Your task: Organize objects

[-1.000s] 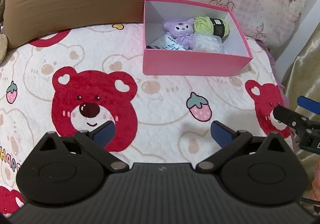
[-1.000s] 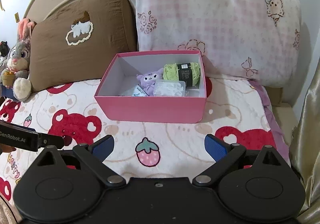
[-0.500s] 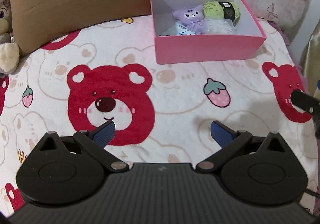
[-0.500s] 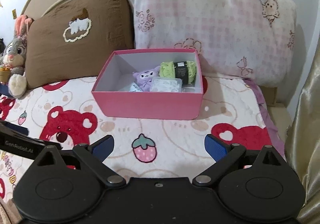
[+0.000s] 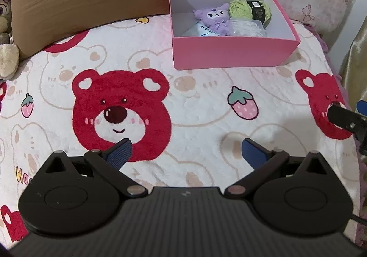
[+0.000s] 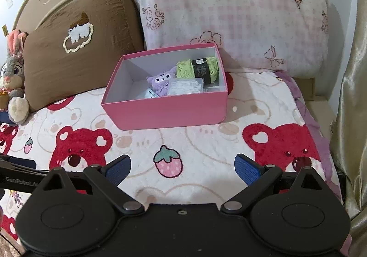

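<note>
Pink box (image 6: pixel 165 112) holds purple plush (image 6: pixel 160 82), green yarn (image 6: pixel 197 68), clear case (image 6: pixel 184 87).

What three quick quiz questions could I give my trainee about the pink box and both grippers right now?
1. True or false: the pink box on the blanket has a lid on it.
2. Which item lies nearest the box's back right corner: A) purple plush toy, B) green yarn ball, C) clear plastic case?
3. Fill in: the left gripper and right gripper both have their fingers ____ and hold ____.

Key: 1 false, the box is open on top. 2 B. 3 spread apart; nothing.
</note>
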A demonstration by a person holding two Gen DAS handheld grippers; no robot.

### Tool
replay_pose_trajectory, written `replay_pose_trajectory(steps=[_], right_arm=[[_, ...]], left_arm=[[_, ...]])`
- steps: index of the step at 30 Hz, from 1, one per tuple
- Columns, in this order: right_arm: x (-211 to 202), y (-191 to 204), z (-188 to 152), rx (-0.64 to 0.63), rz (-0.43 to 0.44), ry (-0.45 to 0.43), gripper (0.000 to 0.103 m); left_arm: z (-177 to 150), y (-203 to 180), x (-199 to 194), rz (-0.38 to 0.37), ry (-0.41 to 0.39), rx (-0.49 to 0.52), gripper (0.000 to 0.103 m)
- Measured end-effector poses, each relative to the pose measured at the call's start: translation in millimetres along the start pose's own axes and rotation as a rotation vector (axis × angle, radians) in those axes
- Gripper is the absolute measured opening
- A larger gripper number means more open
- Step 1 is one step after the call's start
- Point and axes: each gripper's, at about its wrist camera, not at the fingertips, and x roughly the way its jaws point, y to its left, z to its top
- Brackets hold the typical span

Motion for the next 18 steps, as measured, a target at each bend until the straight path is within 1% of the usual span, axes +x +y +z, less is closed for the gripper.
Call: replay_pose_trajectory(steps=[4,7,12,18], right_arm=[[-1,5,1,-0.034,-0.021,0.003,0.099],[-1,7,4,-0.041,-0.014,0.009,0.099],[-4,15,3,-0.057,-0.02,0.001,0.099],[-3,24,6,-0.075,-0.021,0.006,0.099]], left_arm=[[0,-1,0,0.019,-0.009,0.006,0.103],[-1,0,-3,0.034,-0.027,0.006,0.103],[-1,7,-6,0.016,-0.028,-0.015,0.103],[0,7,-6,-0.004,-0.026,-0.012,0.103]])
